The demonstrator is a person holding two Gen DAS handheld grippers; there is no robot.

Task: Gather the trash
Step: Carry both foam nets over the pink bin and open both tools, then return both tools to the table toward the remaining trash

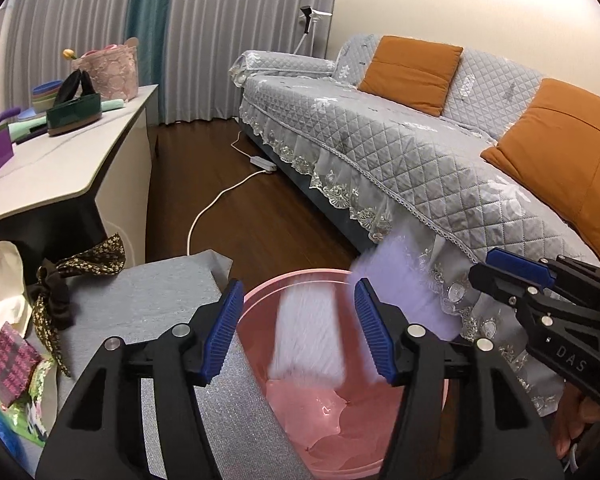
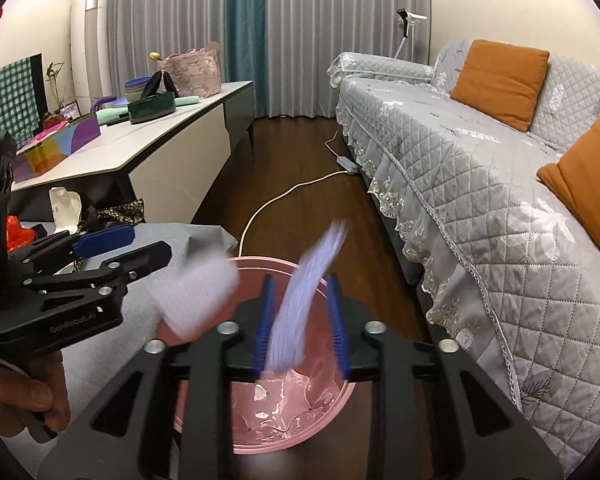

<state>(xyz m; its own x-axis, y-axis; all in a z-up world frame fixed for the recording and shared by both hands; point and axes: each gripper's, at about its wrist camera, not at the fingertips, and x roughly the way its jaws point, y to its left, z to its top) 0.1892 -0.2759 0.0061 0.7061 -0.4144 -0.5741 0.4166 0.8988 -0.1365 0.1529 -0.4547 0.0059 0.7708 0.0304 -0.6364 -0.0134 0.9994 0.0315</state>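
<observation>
living room, blurred papers [image 1: 308, 332] between claw [image 1: 300, 336] pads, above pink bin [image 1: 340, 432]

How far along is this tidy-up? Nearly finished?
Partway. Done: the pink plastic bin holds crumpled clear film, possibly just its liner. In hand: the left tool and right tool are open above it; a blurred white piece and a lavender piece appear to be dropping in. Left: a magenta patterned wrapper, shiny green packet and crumpled white paper on the grey-covered table.
</observation>
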